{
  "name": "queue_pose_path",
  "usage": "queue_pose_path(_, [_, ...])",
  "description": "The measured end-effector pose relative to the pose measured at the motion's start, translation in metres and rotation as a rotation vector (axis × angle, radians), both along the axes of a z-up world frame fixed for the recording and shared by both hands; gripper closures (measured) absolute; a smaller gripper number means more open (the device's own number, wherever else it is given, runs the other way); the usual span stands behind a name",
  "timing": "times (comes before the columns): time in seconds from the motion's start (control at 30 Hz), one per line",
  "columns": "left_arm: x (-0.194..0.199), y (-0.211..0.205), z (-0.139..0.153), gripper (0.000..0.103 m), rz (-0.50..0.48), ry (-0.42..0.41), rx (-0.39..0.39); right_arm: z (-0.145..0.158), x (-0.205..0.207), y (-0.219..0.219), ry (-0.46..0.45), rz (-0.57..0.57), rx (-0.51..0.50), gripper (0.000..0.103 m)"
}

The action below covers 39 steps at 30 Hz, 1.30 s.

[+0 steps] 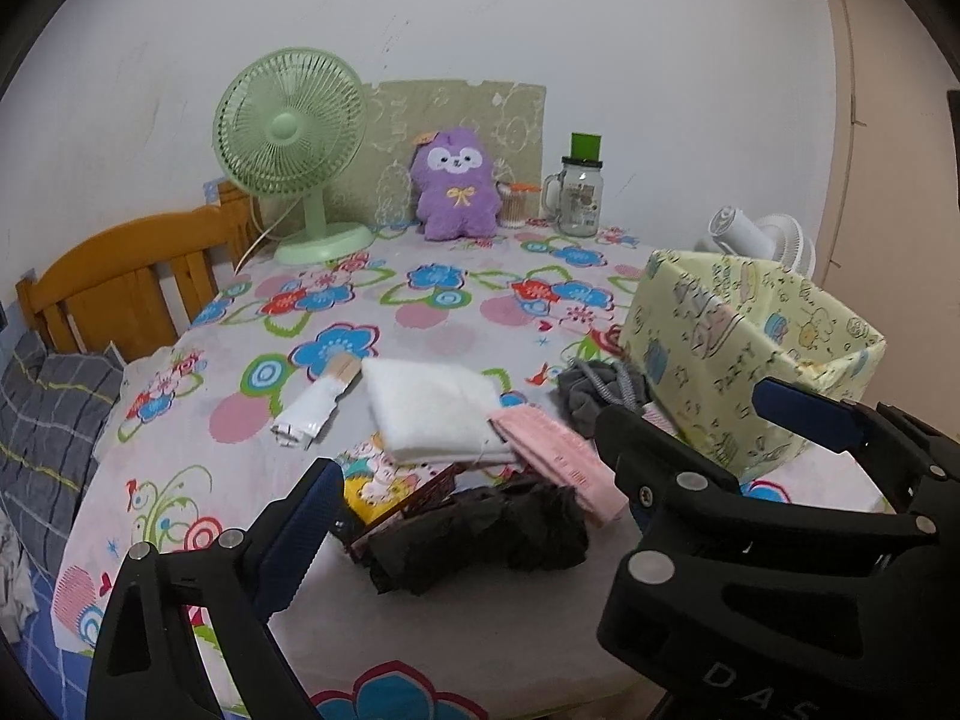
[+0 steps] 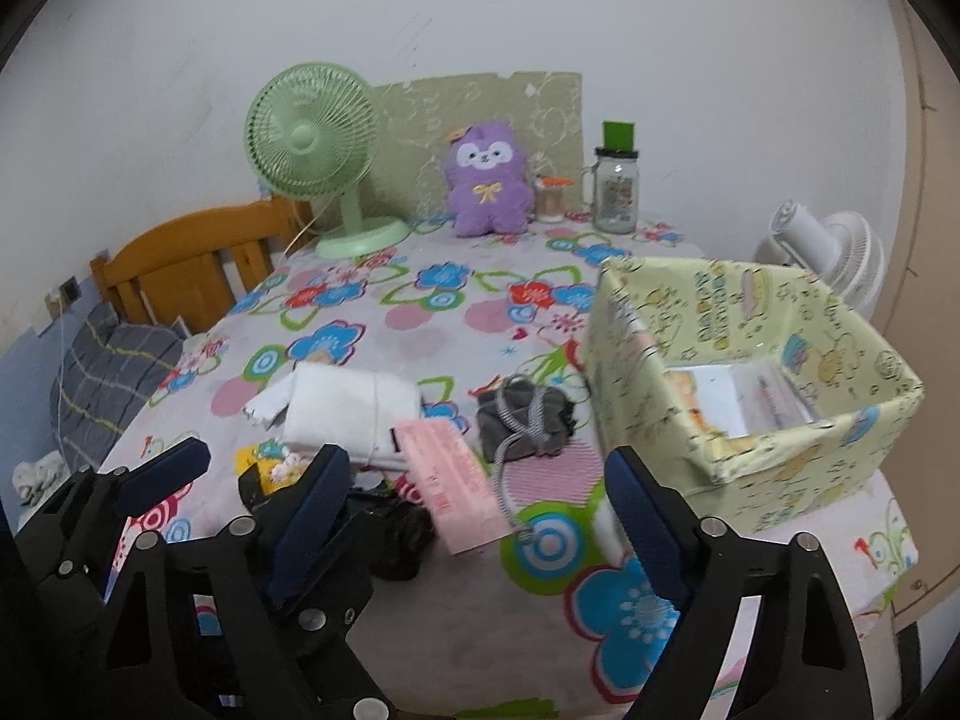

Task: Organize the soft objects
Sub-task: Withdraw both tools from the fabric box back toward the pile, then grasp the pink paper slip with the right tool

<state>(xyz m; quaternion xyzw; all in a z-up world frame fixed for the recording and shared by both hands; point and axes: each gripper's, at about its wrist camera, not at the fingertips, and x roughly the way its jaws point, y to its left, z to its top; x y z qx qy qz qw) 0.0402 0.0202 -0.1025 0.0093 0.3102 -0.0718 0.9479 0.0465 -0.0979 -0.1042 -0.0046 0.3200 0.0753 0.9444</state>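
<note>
Clutter lay heaped near the front of the flowered tablecloth [image 1: 420, 324]: we saw a folded white cloth [image 1: 432, 414] resting on a pink packet [image 1: 564, 468], a crumpled black fabric [image 1: 480, 540] nearest us, and a grey drawstring pouch [image 2: 525, 420] just beside the yellow patterned box [image 2: 750, 396]. Our left gripper [image 1: 474, 480] stood spread wide above the black fabric, pinching nothing; our right gripper [image 2: 480, 516] was likewise spread, its jaws framing the pink packet without pressing on it. The right wrist view gave us what the left could not: the inside of the box, where something white and flat lay on the bottom, and the whole pouch with its cord trailing towards us. In the left view the box wall hid its contents and the right gripper's fingers [image 1: 804, 414] covered part of the pouch. The left view alone showed a torn white wrapper [image 1: 306, 414] clear of the cloth. Both views showed the green fan [image 1: 288, 138], the purple plush toy [image 1: 456, 180] and a glass jar [image 1: 579, 192] at the far edge.
</note>
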Motion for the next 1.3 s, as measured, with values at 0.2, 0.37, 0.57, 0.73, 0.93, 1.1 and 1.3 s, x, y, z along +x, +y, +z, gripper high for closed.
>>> queue_pose_path(0.2, [0.011, 0.009, -0.017, 0.009, 0.018, 0.05, -0.011, -0.016, 0.013, 0.007, 0.05, 0.027, -0.004, 0.021])
queue_pose_path(0.37, [0.018, 0.011, -0.026, 0.016, 0.015, 0.076, -0.018, -0.026, 0.025, 0.014, 0.085, 0.05, -0.014, 0.025])
queue_pose_path(0.57, [0.022, 0.01, -0.035, 0.04, -0.006, 0.098, -0.03, -0.036, 0.032, 0.016, 0.114, 0.059, -0.019, 0.026])
queue_pose_path(0.73, [0.023, 0.009, -0.038, 0.054, -0.031, 0.099, -0.046, -0.04, 0.038, 0.016, 0.131, 0.064, -0.011, 0.027])
queue_pose_path(0.93, [0.027, 0.02, -0.034, 0.061, 0.001, 0.093, -0.045, -0.041, 0.047, 0.02, 0.135, 0.063, -0.014, 0.036])
queue_pose_path(1.1, [0.035, 0.033, -0.036, 0.061, 0.044, 0.1, -0.043, -0.044, 0.058, 0.022, 0.152, 0.068, 0.008, 0.037])
queue_pose_path(1.3, [0.037, 0.028, -0.039, 0.061, 0.038, 0.099, -0.025, -0.052, 0.07, 0.024, 0.196, 0.073, 0.029, 0.039])
